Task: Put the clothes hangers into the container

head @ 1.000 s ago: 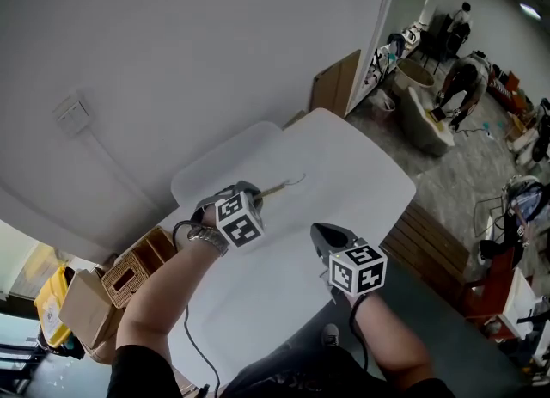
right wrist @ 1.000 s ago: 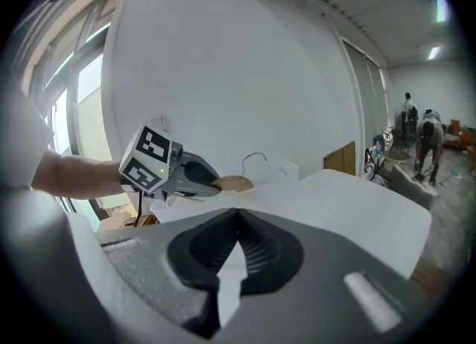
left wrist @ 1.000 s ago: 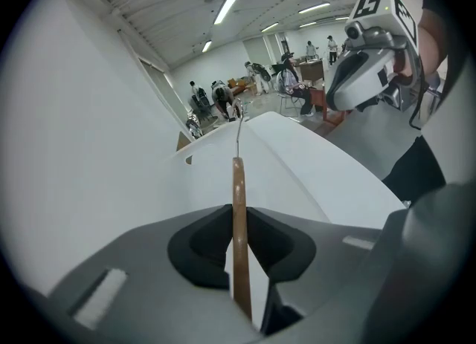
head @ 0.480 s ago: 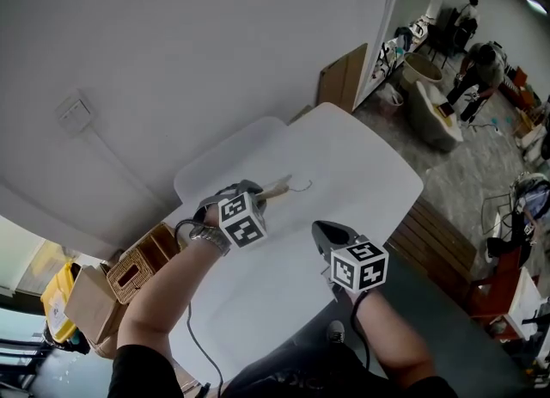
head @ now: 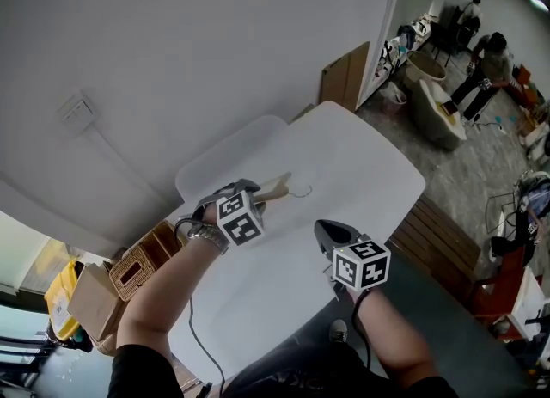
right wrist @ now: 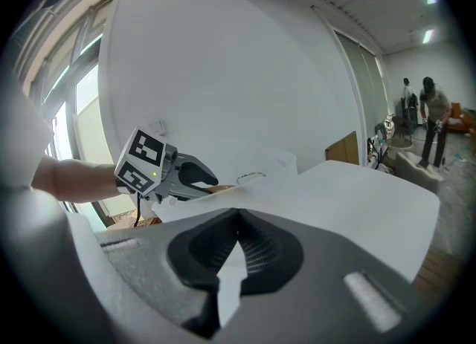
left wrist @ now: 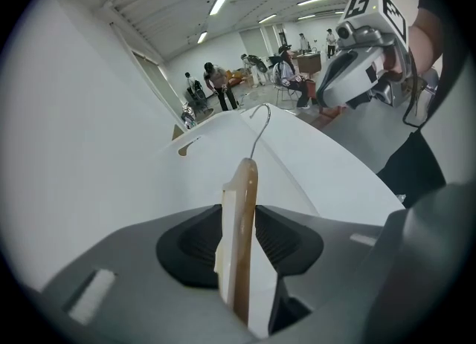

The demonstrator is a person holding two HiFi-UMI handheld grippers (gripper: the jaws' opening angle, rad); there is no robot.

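Note:
A wooden clothes hanger (left wrist: pixel 245 186) with a wire hook (left wrist: pixel 258 123) stands on edge between the jaws of my left gripper (left wrist: pixel 238 216). These jaws have just been opening, and a white sliver shows beside the wood. In the head view the hanger (head: pixel 279 186) pokes out past the left gripper (head: pixel 258 196), at the near rim of the white container (head: pixel 225 154). My right gripper (head: pixel 326 231) hovers over the white table (head: pixel 369 173), to the right, shut and empty. The right gripper view shows its jaws (right wrist: pixel 238 220) aimed at the left gripper (right wrist: pixel 186 175) and the hanger (right wrist: pixel 217 186).
A wicker basket (head: pixel 129 276) and a cardboard box (head: pixel 86 302) stand on the floor to the left. A wooden panel (head: pixel 344 78) leans against the wall behind the table. Wooden slats (head: pixel 438 241) lie to the right. People (head: pixel 485 61) work far off.
Both hands have stayed almost where they were. The hanger is still at the left jaws, its hook a little lower. The people at the back have shifted.

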